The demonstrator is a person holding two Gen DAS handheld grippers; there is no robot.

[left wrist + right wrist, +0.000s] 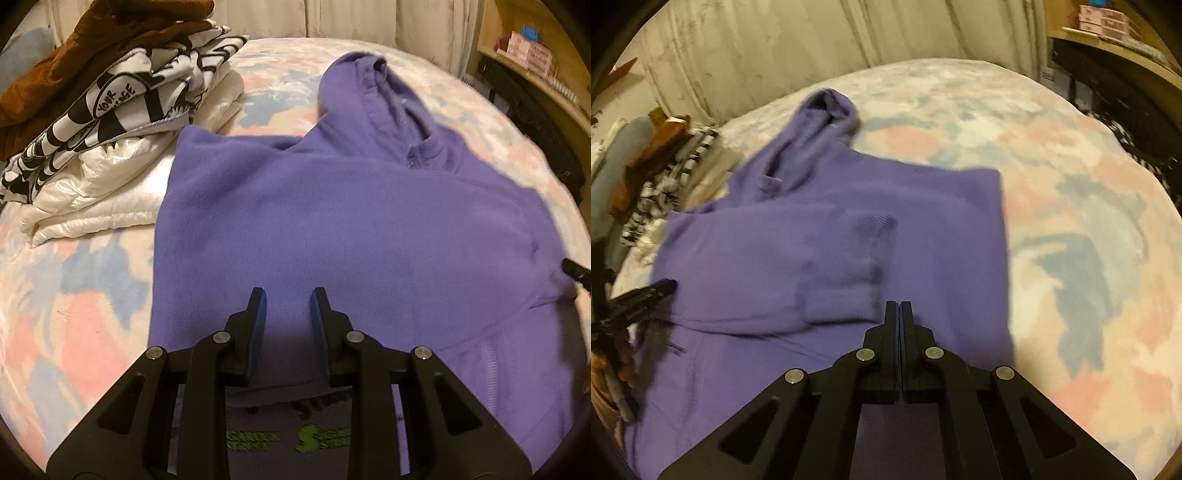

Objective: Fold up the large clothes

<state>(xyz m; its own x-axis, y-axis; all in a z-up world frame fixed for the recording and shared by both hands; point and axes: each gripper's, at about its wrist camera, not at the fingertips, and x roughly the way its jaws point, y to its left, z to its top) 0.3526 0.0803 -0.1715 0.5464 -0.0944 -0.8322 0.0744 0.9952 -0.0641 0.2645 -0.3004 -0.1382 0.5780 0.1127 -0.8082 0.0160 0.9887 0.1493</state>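
A purple hoodie [332,229] lies flat on the bed, hood [369,92] at the far end and a green print near its close edge. My left gripper [288,295] hovers over its lower middle, blue pads apart and only flat fabric showing under the gap. In the right wrist view the hoodie [812,240] has a sleeve folded across the body, ending in a cuff [838,299]. My right gripper [898,304] is shut just right of that cuff, with nothing seen between its pads. The left gripper [663,286] shows at the left edge, held by a hand.
A pile of clothes [110,129] sits far left: a brown garment, a black-and-white print, a white puffy jacket. The pastel bedspread [1089,221] spreads out to the right of the hoodie. A curtain [775,48] hangs behind the bed; a wooden shelf [528,48] stands far right.
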